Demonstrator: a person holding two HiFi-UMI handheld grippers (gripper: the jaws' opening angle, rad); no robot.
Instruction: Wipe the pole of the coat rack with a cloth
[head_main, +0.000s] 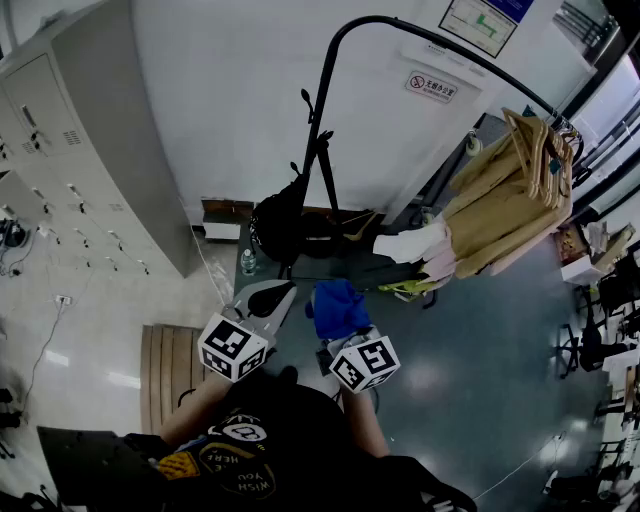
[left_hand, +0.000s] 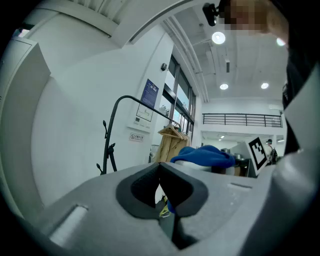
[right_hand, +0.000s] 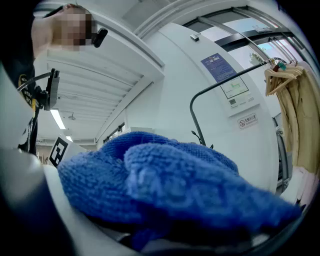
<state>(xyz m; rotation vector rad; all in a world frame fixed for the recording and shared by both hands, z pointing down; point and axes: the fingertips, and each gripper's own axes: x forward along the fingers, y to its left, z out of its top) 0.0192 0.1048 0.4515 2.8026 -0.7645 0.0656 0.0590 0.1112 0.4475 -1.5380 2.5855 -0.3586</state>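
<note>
The black coat rack pole (head_main: 322, 150) rises from the floor ahead and bends into a rail (head_main: 450, 50) that carries beige garments on hangers (head_main: 520, 190). A blue cloth (head_main: 338, 307) is bunched in my right gripper (head_main: 335, 325), which is shut on it; the cloth (right_hand: 170, 190) fills the right gripper view and hides the jaws. My left gripper (head_main: 268, 298) is beside it on the left, shut with nothing between its pads (left_hand: 162, 192). Both grippers are held near my body, well short of the pole (left_hand: 107, 145).
Grey lockers (head_main: 80, 150) line the left wall. A black bag (head_main: 280, 225) hangs at the base of the rack. A wooden slatted board (head_main: 165, 370) lies on the floor at left. White and pink items (head_main: 415, 250) lie under the hanging garments.
</note>
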